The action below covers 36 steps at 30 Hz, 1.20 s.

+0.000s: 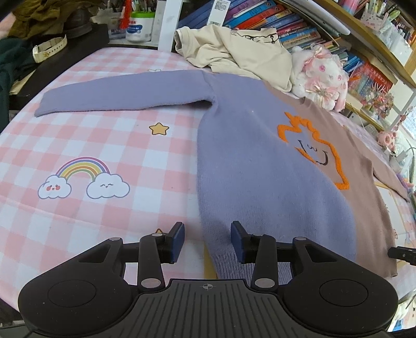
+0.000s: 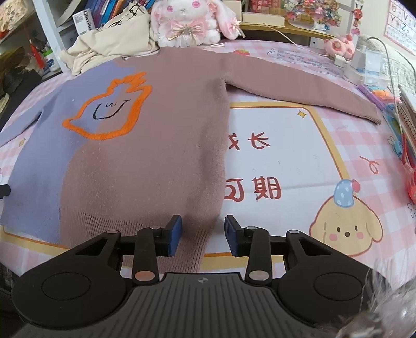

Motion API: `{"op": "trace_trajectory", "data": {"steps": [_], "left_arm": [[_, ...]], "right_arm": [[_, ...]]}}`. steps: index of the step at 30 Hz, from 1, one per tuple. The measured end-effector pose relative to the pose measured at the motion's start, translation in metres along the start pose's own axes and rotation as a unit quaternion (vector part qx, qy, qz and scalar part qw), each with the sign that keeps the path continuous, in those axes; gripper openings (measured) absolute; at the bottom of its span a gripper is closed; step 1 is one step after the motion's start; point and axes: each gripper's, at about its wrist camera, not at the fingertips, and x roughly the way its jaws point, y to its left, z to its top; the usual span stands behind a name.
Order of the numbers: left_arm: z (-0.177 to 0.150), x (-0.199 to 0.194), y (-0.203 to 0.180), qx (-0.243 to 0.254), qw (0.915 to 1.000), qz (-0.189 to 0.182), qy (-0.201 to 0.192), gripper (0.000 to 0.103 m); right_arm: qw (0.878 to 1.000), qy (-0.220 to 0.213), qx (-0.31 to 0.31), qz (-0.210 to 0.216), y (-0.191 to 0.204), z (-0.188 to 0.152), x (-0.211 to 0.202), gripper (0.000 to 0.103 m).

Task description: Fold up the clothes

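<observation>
Left hand-held gripper (image 1: pixel 208 240) open astride sweater (image 1: pixel 260 161) hem, collar pointing away

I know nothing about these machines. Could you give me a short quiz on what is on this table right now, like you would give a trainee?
1. True or false: the half-purple, half-brown knitted sweater lies spread flat, sleeves out.
2. Which is beside the collar: A) white plush bunny B) teapot C) shoe?
3. Fill in: each tool, left tool and right tool, has its pads either side of a bottom ____ of the sweater.

Key: 1 true; 2 A; 3 corner.
</observation>
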Motion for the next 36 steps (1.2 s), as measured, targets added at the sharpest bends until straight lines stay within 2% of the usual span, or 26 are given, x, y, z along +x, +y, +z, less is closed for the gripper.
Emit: {"op": "trace_trajectory", "data": {"steps": [5, 8, 10, 11, 12, 16, 19, 21, 27, 36], "left_arm": [[-0.002, -0.003, -0.003, 0.008, 0.9999, -0.009, 0.004, 0.038], [-0.005, 0.000, -0.008, 0.020, 0.9998, -0.005, 0.005, 0.035], [-0.005, 0.001, -0.010, 0.029, 0.9996, -0.002, 0.006, 0.009], [-0.005, 0.002, -0.011, 0.033, 0.9994, -0.002, 0.006, 0.008], [-0.005, 0.002, -0.011, 0.038, 0.9993, -0.001, 0.007, 0.005], [-0.002, 0.003, -0.009, 0.052, 0.9985, 0.015, -0.004, 0.004], [0.002, 0.002, 0.001, 0.041, 0.9988, 0.025, -0.006, 0.004], [0.000, 0.000, 0.001, 0.044, 0.9988, 0.023, -0.003, 0.004], [-0.012, -0.003, -0.015, 0.057, 0.9984, 0.009, 0.001, 0.004], [-0.004, -0.001, -0.004, 0.055, 0.9985, 0.004, 0.008, 0.004]], "right_arm": [[1.000, 0.003, 0.001, 0.003, 0.001, -0.002, -0.001, 0.035], [1.000, 0.006, 0.007, 0.002, 0.000, -0.003, 0.000, 0.030], [1.000, 0.005, 0.010, 0.002, -0.002, -0.003, 0.000, 0.024], [1.000, 0.006, 0.007, 0.005, -0.001, -0.003, 0.001, 0.017], [1.000, 0.006, 0.004, 0.008, -0.001, -0.003, 0.001, 0.014], [0.999, 0.010, -0.024, 0.022, 0.008, -0.001, 0.003, 0.010], [0.998, 0.010, -0.058, 0.035, 0.020, 0.000, 0.006, 0.009], [0.997, 0.004, -0.071, 0.025, 0.022, 0.002, 0.007, 0.009], [0.999, -0.006, -0.040, -0.009, 0.008, 0.001, 0.007, 0.009], [0.999, -0.008, -0.050, -0.009, 0.019, -0.004, 0.006, 0.009]]}}
